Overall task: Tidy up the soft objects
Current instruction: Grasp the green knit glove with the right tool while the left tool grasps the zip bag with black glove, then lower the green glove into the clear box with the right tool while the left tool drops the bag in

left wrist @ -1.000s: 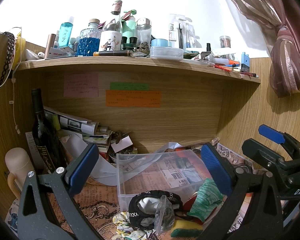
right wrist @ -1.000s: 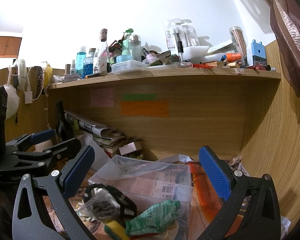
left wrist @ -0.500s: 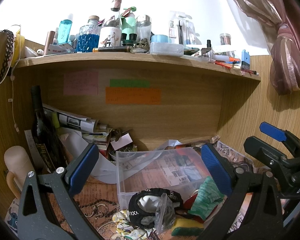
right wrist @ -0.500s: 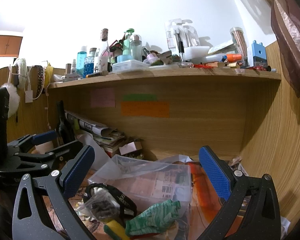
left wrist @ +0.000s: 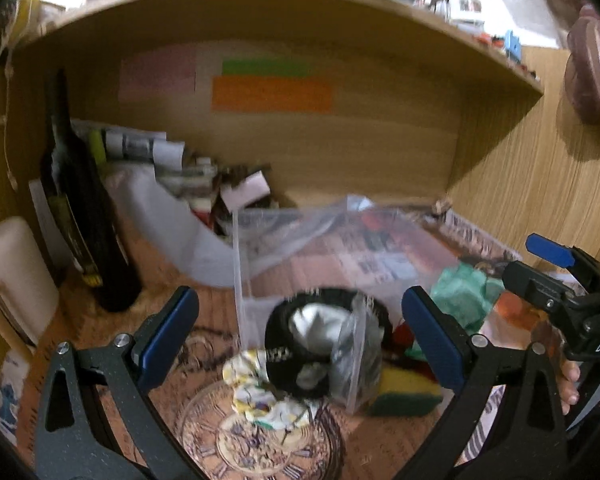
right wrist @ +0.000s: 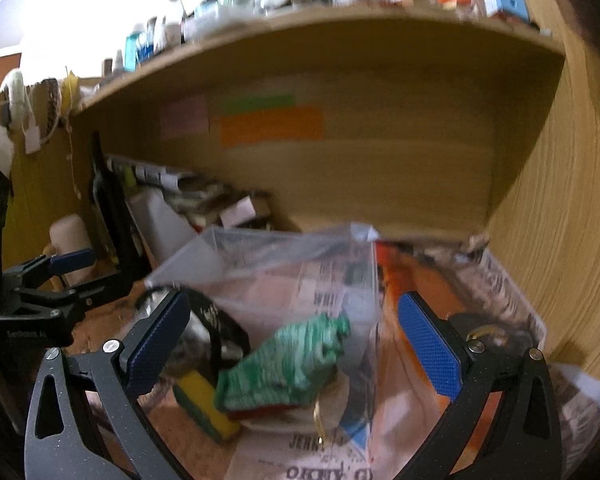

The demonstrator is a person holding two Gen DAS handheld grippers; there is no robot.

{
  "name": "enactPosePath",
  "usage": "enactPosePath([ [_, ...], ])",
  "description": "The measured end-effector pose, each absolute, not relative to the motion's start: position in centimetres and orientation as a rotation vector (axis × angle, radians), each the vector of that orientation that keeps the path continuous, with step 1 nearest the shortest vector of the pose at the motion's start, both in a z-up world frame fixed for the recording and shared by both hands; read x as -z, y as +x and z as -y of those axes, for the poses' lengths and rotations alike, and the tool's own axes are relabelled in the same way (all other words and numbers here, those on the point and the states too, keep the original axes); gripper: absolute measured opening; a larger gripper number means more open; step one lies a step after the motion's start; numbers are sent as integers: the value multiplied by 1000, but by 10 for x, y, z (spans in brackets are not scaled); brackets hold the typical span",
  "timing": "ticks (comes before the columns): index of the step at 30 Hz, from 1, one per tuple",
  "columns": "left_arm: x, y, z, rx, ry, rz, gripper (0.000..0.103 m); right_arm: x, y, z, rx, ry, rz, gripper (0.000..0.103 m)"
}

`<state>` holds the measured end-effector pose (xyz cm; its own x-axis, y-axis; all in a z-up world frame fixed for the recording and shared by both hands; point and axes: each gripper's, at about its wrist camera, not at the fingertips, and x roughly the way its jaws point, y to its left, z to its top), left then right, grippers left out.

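Green knitted cloth [right wrist: 288, 364] lies bunched between your right gripper [right wrist: 296, 346]'s wide-apart jaws, long axis slanting up to the right, against the clear plastic box [right wrist: 300, 280]; your left gripper [left wrist: 300, 336], also open, frames the black band [left wrist: 324, 344].

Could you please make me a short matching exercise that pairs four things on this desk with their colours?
Things:
1. sponge
2. glove
3. bottle
4. largest note

Colours:
A. orange
B. dark, nearly black
C. yellow with a green layer
D. green and white

Pairs: 1-C, 2-D, 3-B, 4-A
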<state>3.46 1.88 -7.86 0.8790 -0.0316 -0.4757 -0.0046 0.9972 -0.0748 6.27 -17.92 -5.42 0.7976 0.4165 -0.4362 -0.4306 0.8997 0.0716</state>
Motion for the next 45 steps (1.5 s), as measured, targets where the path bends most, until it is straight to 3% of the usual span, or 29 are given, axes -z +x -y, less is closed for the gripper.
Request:
enactPosePath([
  [3,91,36,-17,21,-77,-534,93,67,63,181,-465,-30,-508,98],
  [11,110,38,-7,80,-99,-610,82,90,65,185,-495,-6,-605,82],
  [16,118,39,3,121,-89,-641,77,101,72,185,-522,17,-658,66],
  [23,132,53,6,111,-91,-689,74,107,78,177,-538,17,-672,52],
  [25,135,57,6,117,-98,-706,67,107,79,175,-534,16,-668,43],
  [27,140,62,7,131,-103,-739,50,107,82,174,-528,14,-664,38],
  [33,141,64,7,137,-108,-762,35,103,81,180,-528,19,-648,20],
  [45,98,49,8,144,-93,-647,29,64,71,194,-528,47,-509,19],
])
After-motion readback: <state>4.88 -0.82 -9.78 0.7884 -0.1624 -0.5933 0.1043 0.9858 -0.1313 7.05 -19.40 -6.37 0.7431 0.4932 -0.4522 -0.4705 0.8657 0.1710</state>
